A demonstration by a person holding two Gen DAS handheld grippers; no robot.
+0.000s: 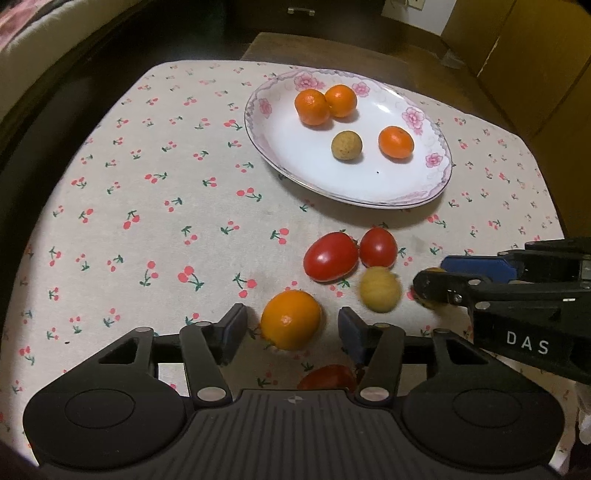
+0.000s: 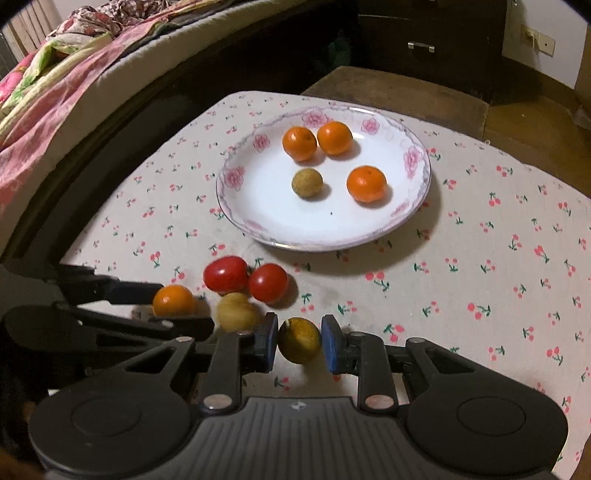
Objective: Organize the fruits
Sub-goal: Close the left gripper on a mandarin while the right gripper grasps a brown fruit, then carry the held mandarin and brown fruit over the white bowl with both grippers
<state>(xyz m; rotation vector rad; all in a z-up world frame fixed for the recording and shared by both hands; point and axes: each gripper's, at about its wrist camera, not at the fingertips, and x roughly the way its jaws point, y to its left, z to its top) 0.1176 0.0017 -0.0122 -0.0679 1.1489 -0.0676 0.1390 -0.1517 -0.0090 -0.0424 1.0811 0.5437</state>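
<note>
A: Which step is this?

B: Picking up, I'd say. Three small orange mandarins and one brownish round fruit already lie on the white oval plate with the pink flower rim (image 2: 413,155). The rest sit on the cloth on the near side of the plate: two glossy red tomatoes, a blurred pale yellow round fruit (image 2: 236,312), a small orange mandarin (image 1: 290,319) and a dull yellow-green round fruit (image 2: 299,339).

A: And the grippers?

B: The left gripper (image 1: 291,326) stands wide around the mandarin, pads clear of it. The right gripper (image 2: 299,341) brackets the yellow-green fruit narrowly; whether the pads touch it I cannot tell.

A: Next?

B: Close gently, lift, carry to the plate; round fruit may roll.

A: The surroundings?

B: A cream tablecloth printed with red cherries (image 2: 498,277) lies under the plate; beyond the plate are a dark drawer cabinet (image 2: 421,33) and a bed with a pink floral cover (image 2: 55,92).
</note>
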